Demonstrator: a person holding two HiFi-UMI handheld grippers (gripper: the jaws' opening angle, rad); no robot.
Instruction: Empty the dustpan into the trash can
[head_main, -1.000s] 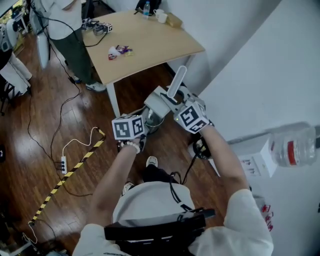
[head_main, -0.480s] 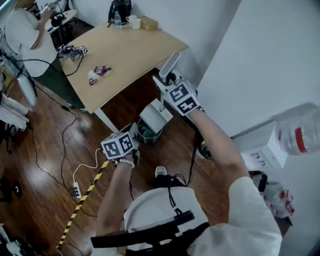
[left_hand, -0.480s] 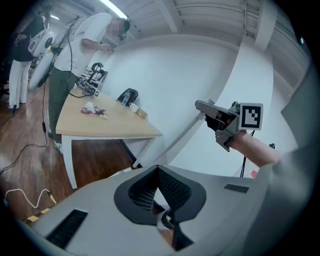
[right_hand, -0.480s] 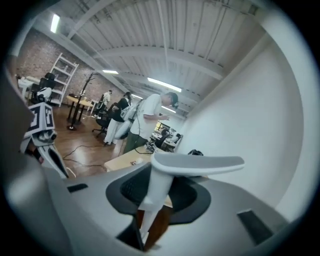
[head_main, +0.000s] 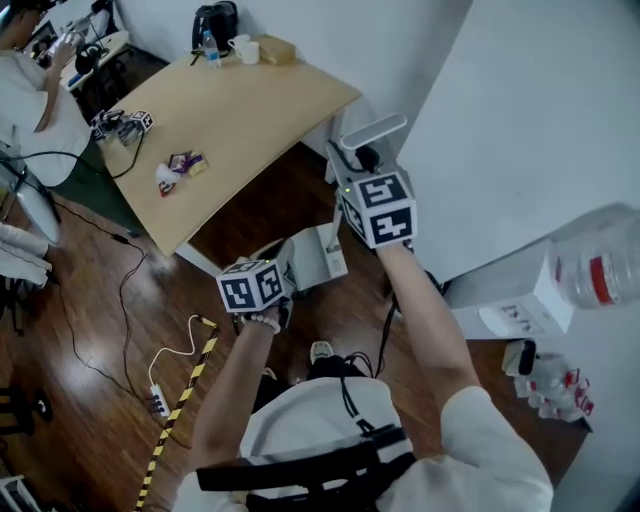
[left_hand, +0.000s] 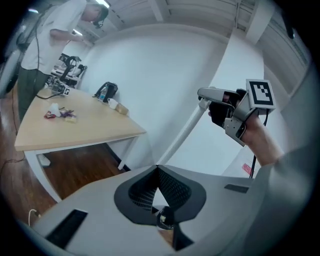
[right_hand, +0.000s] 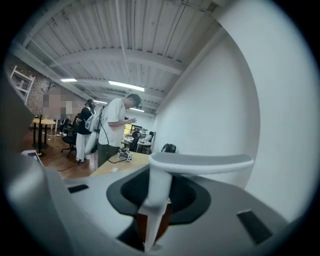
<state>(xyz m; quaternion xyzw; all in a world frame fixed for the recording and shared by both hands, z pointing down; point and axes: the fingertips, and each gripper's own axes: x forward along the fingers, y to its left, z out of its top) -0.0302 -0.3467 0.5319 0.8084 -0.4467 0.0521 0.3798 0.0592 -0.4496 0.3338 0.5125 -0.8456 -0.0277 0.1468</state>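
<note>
Because the dustpan (head_main: 322, 258) must hang upright, the fingers of the right gripper (right_hand: 154, 210) are pinching its handle (right_hand: 159, 180) beside the bench (head_main: 260, 100); the left gripper (left_hand: 157, 172) is hovering, fingers pressed together, empty.

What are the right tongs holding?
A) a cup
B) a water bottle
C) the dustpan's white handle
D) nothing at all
C: the right gripper view shows the right tongs clamped on the white dustpan handle.
</note>
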